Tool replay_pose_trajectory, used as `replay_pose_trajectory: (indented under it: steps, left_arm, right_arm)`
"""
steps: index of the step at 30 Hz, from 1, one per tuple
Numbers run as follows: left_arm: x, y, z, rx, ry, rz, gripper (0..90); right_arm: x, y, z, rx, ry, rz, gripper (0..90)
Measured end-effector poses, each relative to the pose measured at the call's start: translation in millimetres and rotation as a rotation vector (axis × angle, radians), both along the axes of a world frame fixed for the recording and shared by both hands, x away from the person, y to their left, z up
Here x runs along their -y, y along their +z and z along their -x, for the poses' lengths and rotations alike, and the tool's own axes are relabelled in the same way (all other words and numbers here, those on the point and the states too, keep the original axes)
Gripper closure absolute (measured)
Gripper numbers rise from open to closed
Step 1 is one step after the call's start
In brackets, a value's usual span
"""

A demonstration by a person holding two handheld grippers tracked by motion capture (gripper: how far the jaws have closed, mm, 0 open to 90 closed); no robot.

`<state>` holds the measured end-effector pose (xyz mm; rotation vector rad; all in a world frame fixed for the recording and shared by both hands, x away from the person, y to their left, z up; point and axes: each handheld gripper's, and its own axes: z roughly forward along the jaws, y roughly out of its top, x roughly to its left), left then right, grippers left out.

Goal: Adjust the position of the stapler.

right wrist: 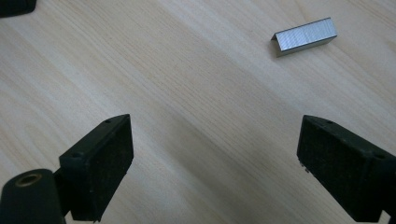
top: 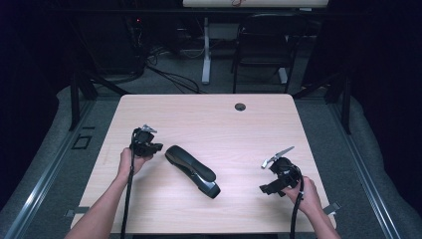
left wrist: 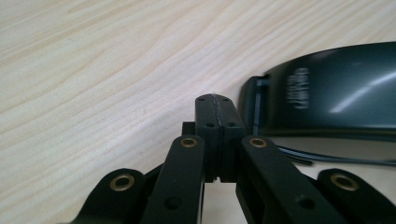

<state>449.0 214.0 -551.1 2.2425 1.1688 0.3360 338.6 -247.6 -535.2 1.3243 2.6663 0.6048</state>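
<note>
A black stapler lies slantwise in the middle of the light wooden table. My left gripper is just left of the stapler's far end, with its jaws pressed together and nothing between them. In the left gripper view the shut tips point at the tabletop close beside the stapler's glossy black end. My right gripper rests low over the table at the right, jaws wide apart. The right gripper view has the open gripper above bare wood, and a silver strip of staples lies farther ahead.
A round cable hole sits near the table's far edge. A dark chair and a desk leg stand on the floor behind the table. A black corner shows at the top left of the right gripper view.
</note>
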Motion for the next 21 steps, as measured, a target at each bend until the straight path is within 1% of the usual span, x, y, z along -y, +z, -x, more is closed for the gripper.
replay_pose_trajectory:
  steps: [1,2,3,4,5,6,8,9,10,11,12,13,14,15,16,19,21]
  left_arm:
    - [3.9,-8.1,-4.4,-0.019,-0.008,-0.017,90.0]
    - [3.9,-8.1,-4.4,-0.019,-0.008,-0.017,90.0]
    - [6.2,-11.5,-5.9,-0.031,-0.013,-0.029,90.0]
    - [8.7,-14.3,-7.0,-0.032,-0.02,-0.038,90.0]
    - [10.9,-15.2,-7.8,-0.026,-0.025,-0.032,90.0]
    - [12.6,-15.3,-8.0,-0.022,-0.032,-0.036,90.0]
    - [17.4,-15.3,-7.5,-0.016,-0.057,-0.041,90.0]
    - [19.6,-14.7,-6.8,-0.006,-0.064,-0.065,90.0]
    - [20.5,-13.6,-6.0,-0.001,-0.069,-0.073,90.0]
    - [19.6,-12.6,-5.7,0.0,-0.073,-0.069,90.0]
    - [18.5,-12.3,-5.8,0.0,-0.07,-0.053,90.0]
    - [17.9,-12.2,-5.8,-0.001,-0.071,-0.048,90.0]
    - [17.8,-12.1,-5.6,0.002,-0.073,-0.048,90.0]
    - [18.2,-11.9,-5.4,0.004,-0.073,-0.051,90.0]
    - [18.7,-11.3,-5.1,0.008,-0.075,-0.058,90.0]
    - [19.0,-9.5,-4.0,0.015,-0.087,-0.045,90.0]
    - [20.4,-8.7,-3.2,0.017,-0.1,-0.045,90.0]
  right_arm:
    - [-0.4,0.3,0.1,0.001,0.005,0.001,10.3]
    - [-0.4,0.3,0.1,0.001,0.005,0.001,10.3]
    - [-0.5,0.5,0.2,0.001,0.007,0.008,10.4]
    - [-1.1,0.7,0.5,0.005,0.011,0.007,10.4]
    - [-1.1,0.7,0.5,0.005,0.011,0.007,10.4]
    - [-1.7,0.5,0.7,0.003,0.015,-0.004,10.4]
    - [-2.0,0.4,0.7,0.003,0.013,-0.005,10.5]
    - [-2.0,0.4,0.7,0.003,0.013,-0.005,10.5]
    - [-1.9,0.6,0.4,0.001,0.018,0.002,10.5]
    - [-2.0,0.6,0.4,0.004,0.018,0.008,10.5]
    - [-2.0,0.7,0.4,0.002,0.022,0.008,10.6]
    - [-2.5,0.1,0.9,0.007,0.015,-0.002,10.5]
    - [-2.2,1.1,0.5,0.005,0.023,0.009,10.6]
    - [-2.3,1.2,0.5,0.006,0.024,0.01,10.6]
    - [-3.2,0.6,0.6,0.004,0.019,-0.001,10.6]
    - [-4.2,-0.1,0.5,0.003,0.022,-0.006,10.6]
    - [-4.7,-0.3,0.2,0.001,0.027,0.001,10.6]
